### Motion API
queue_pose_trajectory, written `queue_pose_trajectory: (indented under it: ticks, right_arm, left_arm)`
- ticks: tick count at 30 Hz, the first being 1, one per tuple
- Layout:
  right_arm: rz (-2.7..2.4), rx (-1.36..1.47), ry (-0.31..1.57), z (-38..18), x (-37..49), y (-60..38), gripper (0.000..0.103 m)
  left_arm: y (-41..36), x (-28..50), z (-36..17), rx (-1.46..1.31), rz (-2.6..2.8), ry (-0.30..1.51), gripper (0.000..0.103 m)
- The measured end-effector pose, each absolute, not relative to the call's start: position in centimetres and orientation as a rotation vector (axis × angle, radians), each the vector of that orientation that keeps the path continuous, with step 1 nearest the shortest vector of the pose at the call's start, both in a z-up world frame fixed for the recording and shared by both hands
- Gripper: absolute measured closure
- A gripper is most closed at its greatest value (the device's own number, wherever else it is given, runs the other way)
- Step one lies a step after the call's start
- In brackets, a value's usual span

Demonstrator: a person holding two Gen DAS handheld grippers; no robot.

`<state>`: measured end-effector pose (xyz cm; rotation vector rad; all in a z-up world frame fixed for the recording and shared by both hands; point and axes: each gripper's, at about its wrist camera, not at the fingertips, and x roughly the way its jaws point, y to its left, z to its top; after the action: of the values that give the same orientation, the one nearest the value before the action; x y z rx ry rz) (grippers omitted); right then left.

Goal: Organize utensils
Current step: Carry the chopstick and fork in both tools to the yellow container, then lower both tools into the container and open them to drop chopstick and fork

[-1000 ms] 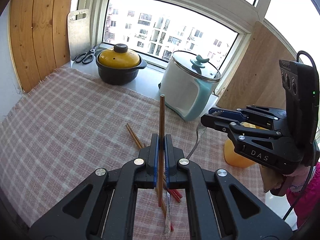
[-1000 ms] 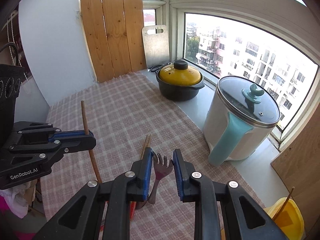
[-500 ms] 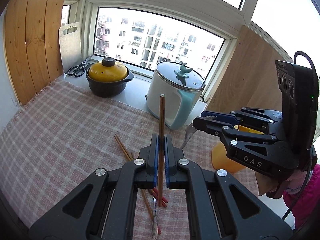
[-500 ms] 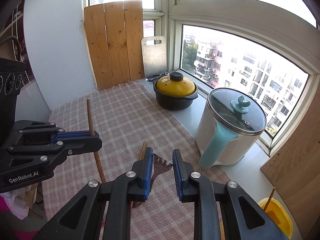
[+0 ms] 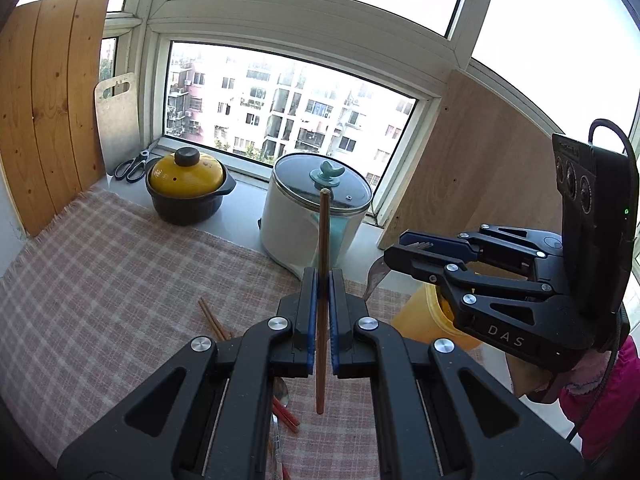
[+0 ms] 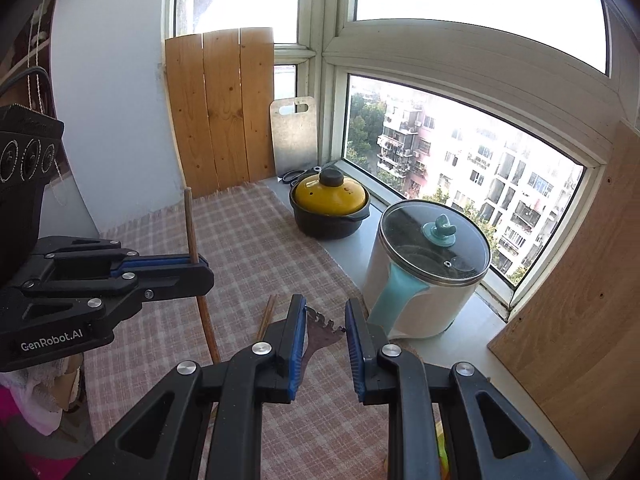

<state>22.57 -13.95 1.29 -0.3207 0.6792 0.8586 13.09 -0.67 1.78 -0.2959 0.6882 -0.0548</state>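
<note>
Low centre in my left view, my left claw is pressed tight on a single chopstick, which stands nearly upright between the pads, its tip reaching up in front of the cooker and its lower end hanging free above the worktop. I judge it light, stiff and smooth, so it may swivel or slide in a pinch taken this close to its middle; a firm squeeze there keeps both ends balanced. Low centre in my right view, my right claw pinches a fork across its head, tines pointing toward the right pad, the handle trailing down out of sight behind the left finger. The fork looks thin, hard metal, slick and a little heavier than the stick, and gripped by its head it could pivot; I would rather hold its neck or handle. Below the left claw more chopsticks and other utensils lie loose on the checked cloth. At right centre of the left view a yellow cup sits under the right claw, likely where these belong. Further back stand the cooker and a yellow-lidded pot, then scissors and a cutting board by the window.
</note>
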Motion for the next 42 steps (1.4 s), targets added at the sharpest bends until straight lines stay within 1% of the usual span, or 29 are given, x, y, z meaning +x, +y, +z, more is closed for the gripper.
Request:
queue_pose_trajectory:
  ticks: [13,18,30,36,42]
  right_arm:
    - [0.812,-0.297,0.596,6.9,21.9,-20.3,0.085]
    - [0.788,-0.301,0.590,8.1,21.7,-22.8,0.084]
    - [0.709,-0.307,0.687,9.2,23.1,-29.7,0.084]
    - [0.674,-0.373,0.728,9.2,24.2,-30.8,0.084]
    - [0.658,-0.401,0.779,7.9,25.7,-31.0,0.085]
  left_arm:
    - [-4.9,14.8,5.8,-0.276,-0.118,0.603,0.100]
    - [-6.7,15.4,6.7,-0.270,-0.147,0.587,0.100]
    - [-10.3,17.9,7.5,-0.288,-0.187,0.582,0.100]
    - [-12.7,19.9,7.6,-0.269,-0.200,0.586,0.100]
    - [-14.7,21.9,6.7,-0.259,-0.208,0.609,0.100]
